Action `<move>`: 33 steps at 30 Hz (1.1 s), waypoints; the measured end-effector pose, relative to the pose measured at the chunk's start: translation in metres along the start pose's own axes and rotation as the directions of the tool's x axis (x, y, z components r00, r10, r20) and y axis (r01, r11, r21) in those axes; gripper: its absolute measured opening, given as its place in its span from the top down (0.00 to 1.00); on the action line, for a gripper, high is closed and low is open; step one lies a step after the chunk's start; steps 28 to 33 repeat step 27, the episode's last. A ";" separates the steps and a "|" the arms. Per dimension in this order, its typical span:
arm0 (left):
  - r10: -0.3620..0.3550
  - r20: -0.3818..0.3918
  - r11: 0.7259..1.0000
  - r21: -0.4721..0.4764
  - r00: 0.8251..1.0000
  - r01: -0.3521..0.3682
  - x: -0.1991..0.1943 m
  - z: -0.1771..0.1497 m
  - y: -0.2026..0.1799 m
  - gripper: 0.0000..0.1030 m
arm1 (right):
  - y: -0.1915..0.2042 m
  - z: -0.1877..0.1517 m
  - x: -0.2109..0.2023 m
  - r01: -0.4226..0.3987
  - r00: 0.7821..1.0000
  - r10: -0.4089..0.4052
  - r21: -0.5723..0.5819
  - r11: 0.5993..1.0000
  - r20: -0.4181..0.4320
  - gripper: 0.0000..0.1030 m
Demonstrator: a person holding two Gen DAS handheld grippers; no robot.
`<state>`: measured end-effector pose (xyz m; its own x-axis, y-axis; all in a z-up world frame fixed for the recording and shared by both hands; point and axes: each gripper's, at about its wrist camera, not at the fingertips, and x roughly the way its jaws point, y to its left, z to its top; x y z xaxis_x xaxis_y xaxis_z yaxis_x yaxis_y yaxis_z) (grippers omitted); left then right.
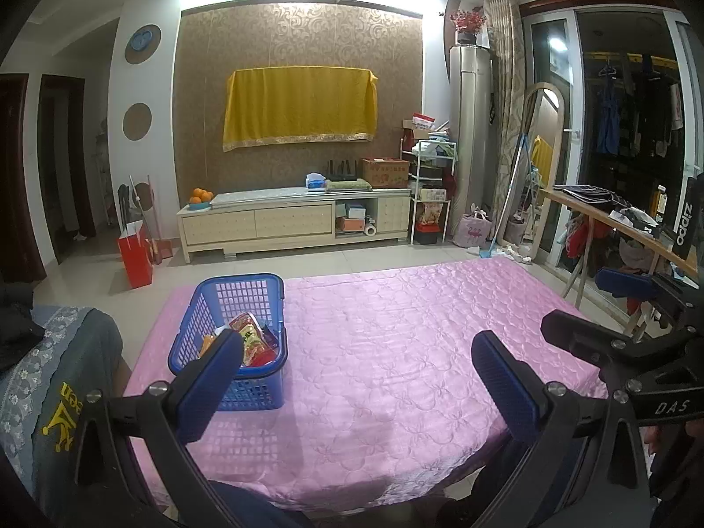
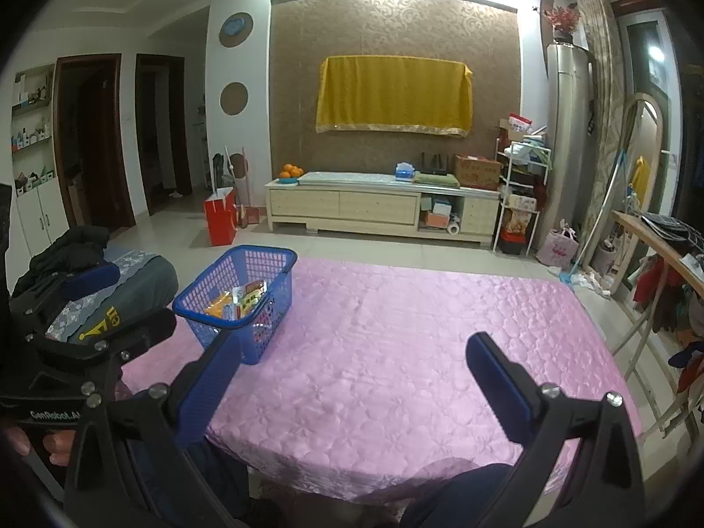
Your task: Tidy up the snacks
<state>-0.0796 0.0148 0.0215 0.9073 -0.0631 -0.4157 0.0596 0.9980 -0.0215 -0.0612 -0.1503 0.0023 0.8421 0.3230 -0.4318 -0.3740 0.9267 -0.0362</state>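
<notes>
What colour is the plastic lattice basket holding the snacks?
Blue plastic lattice basket; clearest in the right wrist view.

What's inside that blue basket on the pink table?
The blue basket holds several snack packets, red, orange and yellow ones showing. Anything beneath them is covered, so the full count is unclear.

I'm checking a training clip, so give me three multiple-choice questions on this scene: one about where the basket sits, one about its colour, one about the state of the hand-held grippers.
1. Where on the pink cloth is the basket?
A. far-left corner
B. centre
C. near-right corner

2. What colour is the basket?
A. red
B. blue
C. white

3. How are the left hand-held gripper and right hand-held gripper?
A. both open, empty
B. both shut on snacks
C. one holds the basket

Answers:
1. A, it stands by the cloth's far-left edge.
2. B, its mesh walls are blue.
3. A, the fingers stand wide apart with nothing between them; the snacks lie in the basket.
</notes>
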 end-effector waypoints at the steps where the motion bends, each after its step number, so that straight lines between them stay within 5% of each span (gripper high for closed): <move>1: -0.002 0.000 1.000 -0.002 1.000 0.002 0.000 0.000 0.000 0.00 | 0.000 0.000 0.000 -0.001 1.000 0.001 0.001 1.000 -0.001 0.00; 33: -0.001 0.002 1.000 -0.003 1.000 0.001 -0.003 0.001 -0.001 0.00 | 0.001 0.000 -0.002 -0.007 1.000 0.007 0.002 1.000 0.001 0.00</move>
